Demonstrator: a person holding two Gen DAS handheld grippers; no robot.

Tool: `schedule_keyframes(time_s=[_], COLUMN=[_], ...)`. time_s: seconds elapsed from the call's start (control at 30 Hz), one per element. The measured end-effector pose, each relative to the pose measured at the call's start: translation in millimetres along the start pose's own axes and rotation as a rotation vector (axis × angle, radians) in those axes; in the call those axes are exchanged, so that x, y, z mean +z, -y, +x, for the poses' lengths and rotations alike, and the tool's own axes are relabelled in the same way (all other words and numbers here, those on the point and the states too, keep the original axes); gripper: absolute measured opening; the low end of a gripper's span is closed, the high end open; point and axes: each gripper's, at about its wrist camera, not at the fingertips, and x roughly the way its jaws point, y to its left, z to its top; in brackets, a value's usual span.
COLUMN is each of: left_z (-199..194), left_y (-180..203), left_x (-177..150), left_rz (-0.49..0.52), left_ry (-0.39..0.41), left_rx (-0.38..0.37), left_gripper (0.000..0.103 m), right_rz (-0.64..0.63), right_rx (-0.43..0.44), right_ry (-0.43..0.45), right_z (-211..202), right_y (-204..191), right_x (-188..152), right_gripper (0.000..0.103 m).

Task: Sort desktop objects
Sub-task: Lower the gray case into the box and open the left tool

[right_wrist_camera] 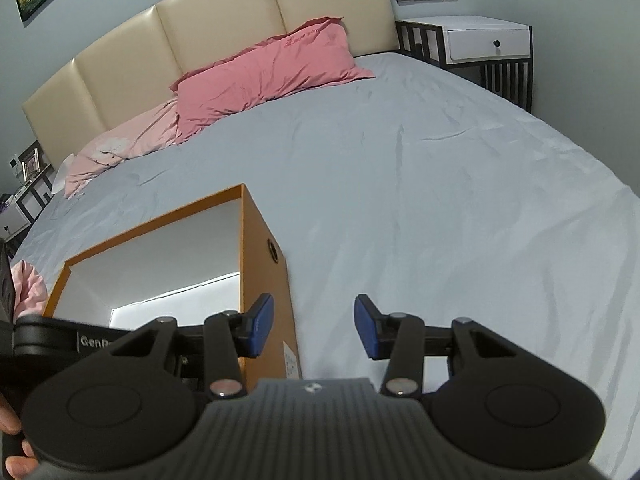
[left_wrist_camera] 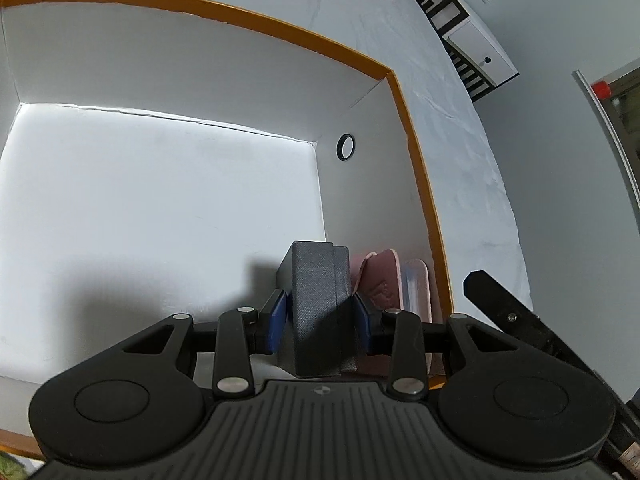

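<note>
I look down into an orange box with white inner walls that stands on a bed. My left gripper is low in its near right corner, and the blue pads press both sides of an upright dark grey textured case. A pink case and a pale flat item stand on edge between the grey case and the box's right wall. My right gripper is open and holds nothing. It hovers over the grey bedsheet just outside the orange box.
The box floor to the left is bare white; a black-ringed hole sits in the right wall. Pink pillows and a cream headboard lie at the far end, and a white nightstand stands beside them. A person's fingers show at the lower left.
</note>
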Motion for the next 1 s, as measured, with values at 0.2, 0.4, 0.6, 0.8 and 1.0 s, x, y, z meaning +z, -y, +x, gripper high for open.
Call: schedule_keyframes(time_s=[0.2, 0.4, 0.6, 0.8, 1.0], left_z=[6.1, -2.1, -0.8, -3.4, -17.2], left_y=[-1.5, -6.3, -3.9, -2.5, 3.1], left_x=[1.8, 2.1, 2.0, -0.5, -7.5], left_rz=[-0.022, -0.054, -0.02, 0.002, 0.064], left_ry=[-0.011, 0.019, 0.027, 0.037, 0.092], left_rx=[-0.044, -0.096, -0.06, -0.056, 0.009], left_gripper=[0.047, 0.047, 0.03, 0.03, 0.03], right_rz=[0.0, 0.009, 0.005, -0.017, -0.074], right_rx=[-0.006, -0.027, -0.037, -0.035, -0.036], right_ry=[0.008, 0.023, 0.019, 0.027, 0.071], right_z=[-1.0, -6.0, -5.1, -6.2, -17.8], right_y=[-1.1, 3.2, 2.8, -1.7, -8.8], right_x=[-3.5, -8.5, -10.4, -11.4, -16.6], right_gripper=[0.047, 0.047, 0.047, 0.047, 0.047])
